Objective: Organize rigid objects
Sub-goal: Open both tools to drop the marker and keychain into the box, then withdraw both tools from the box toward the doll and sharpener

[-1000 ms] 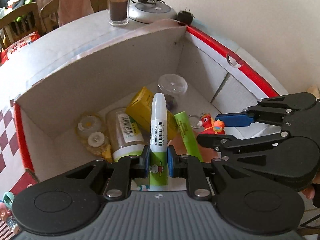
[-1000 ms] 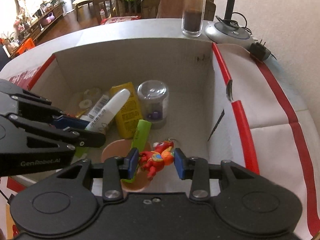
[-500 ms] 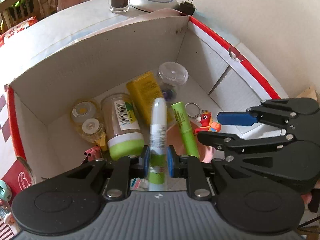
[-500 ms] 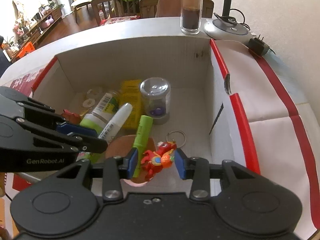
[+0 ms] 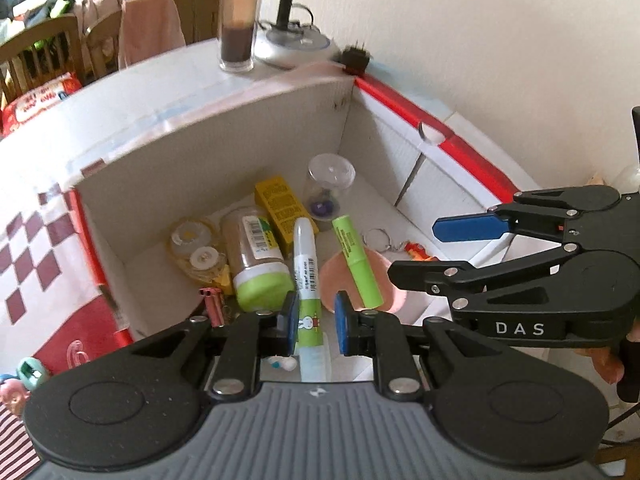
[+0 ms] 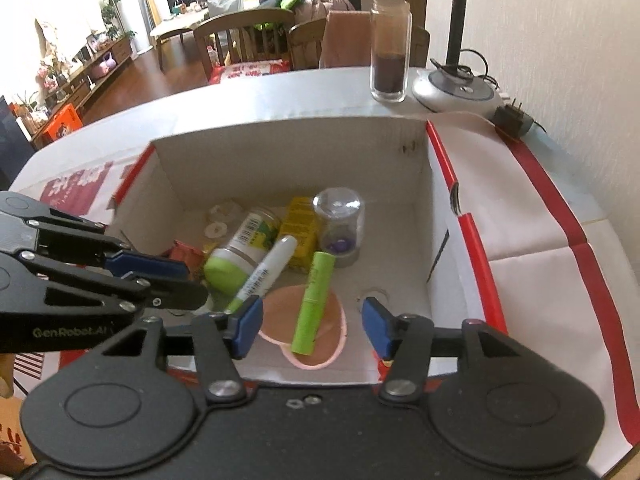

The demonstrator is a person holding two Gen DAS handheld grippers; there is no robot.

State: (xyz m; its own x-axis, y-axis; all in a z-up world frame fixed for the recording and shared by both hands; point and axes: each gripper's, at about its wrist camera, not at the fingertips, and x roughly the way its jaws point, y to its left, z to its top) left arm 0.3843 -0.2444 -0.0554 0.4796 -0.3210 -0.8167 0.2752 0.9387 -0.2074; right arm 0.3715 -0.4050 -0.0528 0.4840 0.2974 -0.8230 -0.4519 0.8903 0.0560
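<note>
White walls and a pale tabletop (image 6: 280, 96) sit behind a big cardboard box (image 6: 288, 152) with red edges. Lots of things already lie in the box: a jar with a green lid (image 5: 256, 264), a yellow carton (image 5: 282, 208), a clear dome pot (image 5: 331, 184), a green tube (image 6: 314, 296) on a pink heart dish (image 6: 276, 312), and some tape rolls (image 5: 196, 248).

The left hand-held gripper (image 5: 314, 320) is squeezed tight on a white pen (image 5: 306, 276), holding it over the near side of the box. So the pen is not put down yet.

The right hand-held gripper (image 6: 312, 320) is opening up, and nothing is between its blue pads. A little red toy with a key ring (image 5: 416, 250) lies on the box floor by the right wall, so that one looks done.

More small toys (image 5: 24, 376) wait outside the box at the left. I think the job is partly done.
</note>
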